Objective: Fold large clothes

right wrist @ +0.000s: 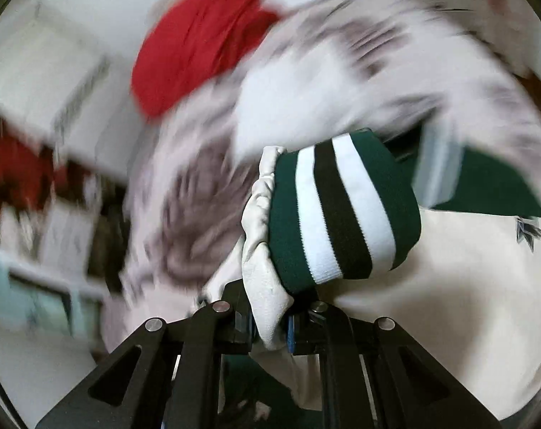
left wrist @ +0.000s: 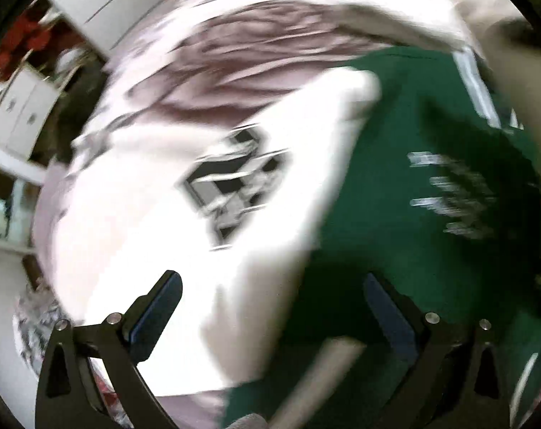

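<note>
Folding looks barely begun: the right gripper clamps the green-and-cream jacket, the left gripper gapes empty.

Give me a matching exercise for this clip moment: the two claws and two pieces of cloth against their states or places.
Column one:
1. left claw
2. right claw
3. striped green, white and black knit cuff
4. red cloth

Column two:
A. lies at the back, upper left
B. open, nothing between the fingers
C. bunched just beyond the fingertips
D. shut on cream fabric

Pairs: 1-B, 2-D, 3-C, 4-A
</note>
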`<state>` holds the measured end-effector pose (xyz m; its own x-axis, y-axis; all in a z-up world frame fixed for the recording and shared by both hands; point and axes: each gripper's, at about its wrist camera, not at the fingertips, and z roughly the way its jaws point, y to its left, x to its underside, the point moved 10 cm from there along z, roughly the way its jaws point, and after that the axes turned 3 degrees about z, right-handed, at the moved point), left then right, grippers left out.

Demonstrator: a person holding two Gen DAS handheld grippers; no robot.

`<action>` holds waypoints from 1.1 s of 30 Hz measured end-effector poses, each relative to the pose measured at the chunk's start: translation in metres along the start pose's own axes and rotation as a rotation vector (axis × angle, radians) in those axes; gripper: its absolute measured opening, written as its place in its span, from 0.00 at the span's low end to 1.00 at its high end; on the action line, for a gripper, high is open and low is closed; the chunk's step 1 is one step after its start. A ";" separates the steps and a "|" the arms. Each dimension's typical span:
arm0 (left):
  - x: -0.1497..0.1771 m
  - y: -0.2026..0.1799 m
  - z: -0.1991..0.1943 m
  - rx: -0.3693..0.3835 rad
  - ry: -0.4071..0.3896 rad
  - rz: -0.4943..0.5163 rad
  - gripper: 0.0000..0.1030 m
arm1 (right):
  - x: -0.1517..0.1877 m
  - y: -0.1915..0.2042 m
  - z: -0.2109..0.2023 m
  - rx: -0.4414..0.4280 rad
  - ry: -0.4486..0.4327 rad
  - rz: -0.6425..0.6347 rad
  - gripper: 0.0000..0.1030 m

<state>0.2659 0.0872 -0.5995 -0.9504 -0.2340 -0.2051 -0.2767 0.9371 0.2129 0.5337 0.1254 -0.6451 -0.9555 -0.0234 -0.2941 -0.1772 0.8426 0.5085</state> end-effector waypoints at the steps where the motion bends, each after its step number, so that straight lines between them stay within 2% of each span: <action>1: 0.007 0.019 0.006 -0.009 0.017 -0.016 1.00 | 0.013 0.011 0.023 0.009 0.039 -0.024 0.13; 3: 0.016 0.038 0.015 -0.007 0.045 -0.039 1.00 | 0.044 0.022 0.069 0.010 0.196 -0.032 0.15; 5: 0.025 0.056 0.019 0.001 0.054 -0.066 1.00 | 0.067 0.000 0.070 -0.028 0.261 0.038 0.24; 7: 0.032 0.069 0.018 0.004 0.042 -0.089 1.00 | 0.079 -0.029 0.039 -0.049 0.229 0.111 0.46; 8: 0.039 0.075 0.017 0.008 0.043 -0.098 1.00 | 0.088 -0.051 0.014 -0.021 0.192 0.153 0.49; 9: 0.042 0.076 0.017 0.008 0.047 -0.105 1.00 | 0.101 -0.079 -0.012 0.034 0.158 0.185 0.49; 11: 0.049 0.086 0.023 0.009 0.072 -0.121 1.00 | 0.122 -0.127 -0.053 0.179 0.153 0.215 0.49; 12: 0.056 0.089 0.025 0.005 0.086 -0.128 1.00 | 0.145 -0.156 -0.066 0.278 0.199 0.218 0.49; 13: 0.063 0.094 0.027 -0.002 0.102 -0.134 1.00 | 0.160 -0.175 -0.073 0.338 0.253 0.211 0.49; 15: 0.079 0.096 0.028 -0.017 0.132 -0.137 1.00 | 0.220 -0.230 -0.076 0.506 0.451 0.204 0.49; 16: 0.086 0.098 0.032 -0.024 0.149 -0.139 1.00 | 0.234 -0.244 -0.077 0.511 0.513 0.130 0.49; 17: 0.088 0.100 0.034 -0.028 0.158 -0.139 1.00 | 0.242 -0.258 -0.075 0.485 0.509 0.163 0.47; 19: 0.098 0.101 0.039 -0.040 0.183 -0.146 1.00 | 0.226 -0.278 -0.080 0.475 0.364 0.195 0.44; 21: 0.104 0.103 0.044 -0.043 0.206 -0.158 1.00 | 0.197 -0.300 -0.102 0.532 0.185 0.206 0.36; 22: 0.107 0.105 0.047 -0.048 0.215 -0.166 1.00 | 0.188 -0.313 -0.116 0.546 0.107 0.254 0.31; 24: 0.111 0.110 0.050 -0.065 0.222 -0.183 1.00 | 0.188 -0.355 -0.147 0.629 0.000 0.397 0.29; 25: 0.112 0.112 0.050 -0.071 0.225 -0.193 1.00 | 0.193 -0.368 -0.151 0.634 0.018 0.349 0.28; 28: 0.120 0.121 0.048 -0.066 0.244 -0.231 1.00 | 0.235 -0.382 -0.143 0.590 0.200 0.402 0.29; 31: 0.135 0.135 0.042 -0.042 0.263 -0.299 1.00 | 0.270 -0.354 -0.159 0.575 0.266 0.367 0.37; 33: 0.147 0.145 0.039 -0.009 0.278 -0.362 1.00 | 0.289 -0.322 -0.169 0.524 0.254 0.384 0.38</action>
<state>0.0913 0.1990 -0.6362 -0.7939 -0.6080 -0.0043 -0.5983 0.7800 0.1834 0.2748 -0.2435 -0.7568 -0.9647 0.2566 0.0588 0.2601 0.9635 0.0628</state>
